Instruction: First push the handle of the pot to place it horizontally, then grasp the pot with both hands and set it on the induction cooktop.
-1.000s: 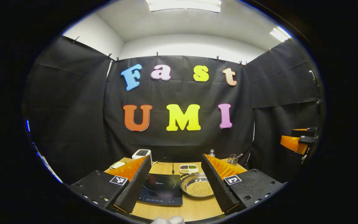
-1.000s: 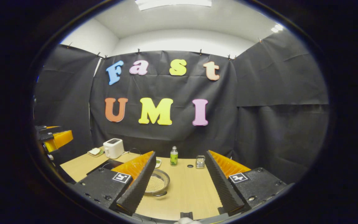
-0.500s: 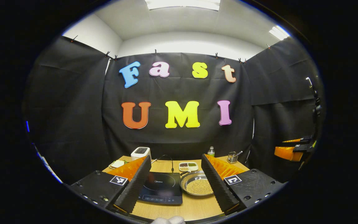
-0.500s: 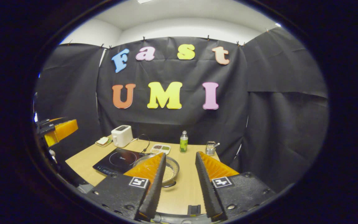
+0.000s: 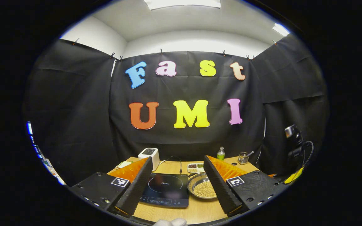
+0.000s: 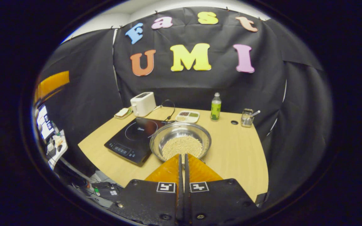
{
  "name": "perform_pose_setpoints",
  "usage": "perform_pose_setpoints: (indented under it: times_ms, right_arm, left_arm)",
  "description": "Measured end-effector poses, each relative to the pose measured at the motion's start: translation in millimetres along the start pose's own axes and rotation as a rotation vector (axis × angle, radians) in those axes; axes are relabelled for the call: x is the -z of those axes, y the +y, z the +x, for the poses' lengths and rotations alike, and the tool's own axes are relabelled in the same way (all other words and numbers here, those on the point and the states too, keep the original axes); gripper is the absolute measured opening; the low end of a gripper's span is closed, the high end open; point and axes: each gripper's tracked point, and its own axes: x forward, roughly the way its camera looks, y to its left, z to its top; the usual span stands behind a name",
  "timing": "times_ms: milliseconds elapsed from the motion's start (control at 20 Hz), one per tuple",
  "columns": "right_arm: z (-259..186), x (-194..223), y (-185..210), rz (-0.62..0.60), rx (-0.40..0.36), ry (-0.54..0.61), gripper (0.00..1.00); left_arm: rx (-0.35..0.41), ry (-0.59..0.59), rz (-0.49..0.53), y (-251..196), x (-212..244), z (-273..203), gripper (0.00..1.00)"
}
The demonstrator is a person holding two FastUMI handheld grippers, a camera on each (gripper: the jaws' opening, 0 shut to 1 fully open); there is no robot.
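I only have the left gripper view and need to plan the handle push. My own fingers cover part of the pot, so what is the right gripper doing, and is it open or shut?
Observer: The right gripper has its fingers together, with nothing between them, and its tips are at the near rim of the pot.
Operator: Is the pot on the induction cooktop yet?
Observer: No. In the right gripper view it sits on the table right beside the induction cooktop; whether its rim overlaps the cooktop's edge I cannot tell.
Operator: Anything on the table to the pot's right?
Observer: Only far back: a green bottle and a small glass jar by the wall.
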Motion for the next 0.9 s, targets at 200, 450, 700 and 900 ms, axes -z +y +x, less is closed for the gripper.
perform_pose_setpoints:
  times_ms: [200,450,700,900]
  right_arm:
    - [54,40,13,-0.025,-0.084,0.116,0.04]
    - [107,75,14,-0.058,-0.131,0.221,0.04]
    - [131,88,4,-0.045,-0.159,0.291,0.04]
    - [136,88,-5,-0.034,-0.201,0.305,0.04]
  left_arm:
    - [-0.055,0.026,0.008,2,2,10,0.96]
    - [-0.096,0.039,0.019,-11,0,22,0.97]
    - [-0.134,0.075,0.042,-20,4,32,0.96]
    - [-0.179,0.086,0.043,-21,2,41,0.96]
